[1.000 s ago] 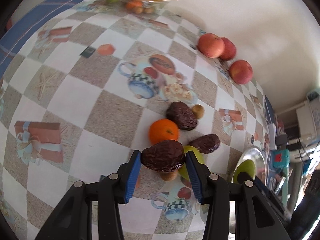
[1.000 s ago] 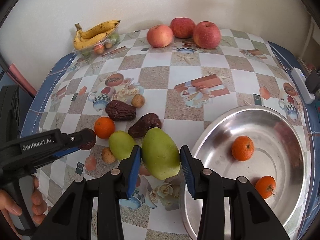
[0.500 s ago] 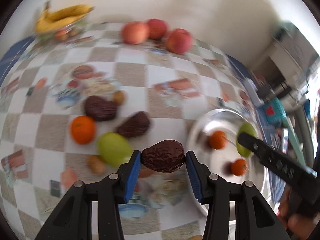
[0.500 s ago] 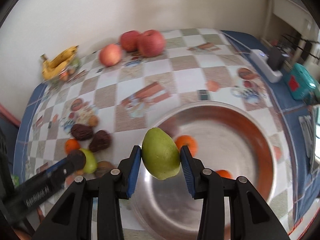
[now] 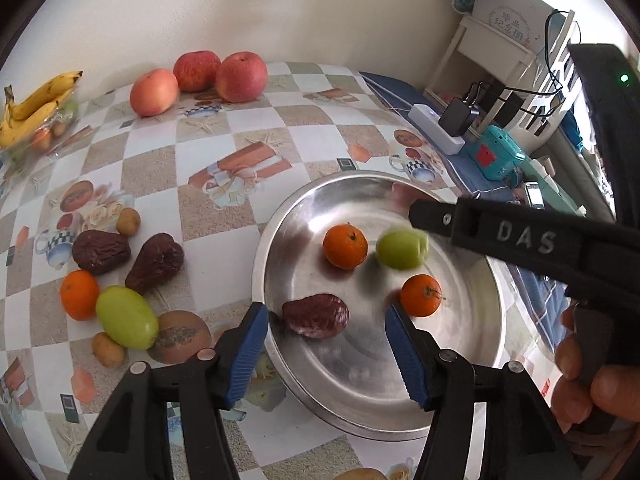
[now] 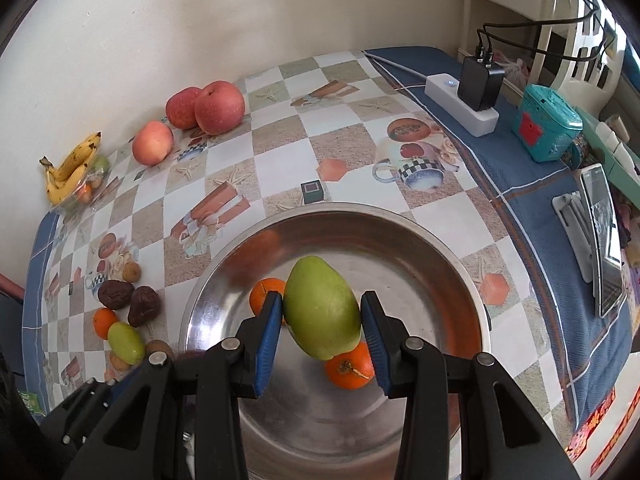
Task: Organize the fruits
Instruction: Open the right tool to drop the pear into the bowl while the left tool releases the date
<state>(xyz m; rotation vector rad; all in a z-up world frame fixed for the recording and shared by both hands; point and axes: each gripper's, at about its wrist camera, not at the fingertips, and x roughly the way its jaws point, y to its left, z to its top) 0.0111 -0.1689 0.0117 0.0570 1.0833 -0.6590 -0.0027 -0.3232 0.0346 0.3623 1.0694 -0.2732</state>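
Observation:
A silver metal bowl (image 5: 280, 232) (image 6: 400, 240) holds two oranges (image 5: 345, 241) (image 5: 420, 295) and a wrinkled brown fruit (image 5: 316, 315). My left gripper (image 5: 326, 340) is open just above the bowl's near rim, with the brown fruit lying loose between its blue pads. My right gripper (image 6: 322, 334) is over the bowl with a green mango (image 6: 322, 312) between its pads; the pads look slightly parted. The mango (image 5: 402, 248) looks blurred in the left wrist view. On the cloth left of the bowl lie two brown fruits (image 5: 154, 262), an orange (image 5: 79, 294) and a green mango (image 5: 126, 316).
Three red apples (image 5: 198, 80) and a banana bunch (image 5: 32, 108) sit by the back wall. Small brown fruits (image 5: 128, 221) lie among the loose fruit. A white power strip (image 6: 460, 110), teal box (image 6: 546, 128) and phone (image 6: 600, 240) lie right of the bowl.
My left gripper has opened and dropped the brown fruit into the bowl. My right gripper has carried the mango lower over the bowl and its pads have widened.

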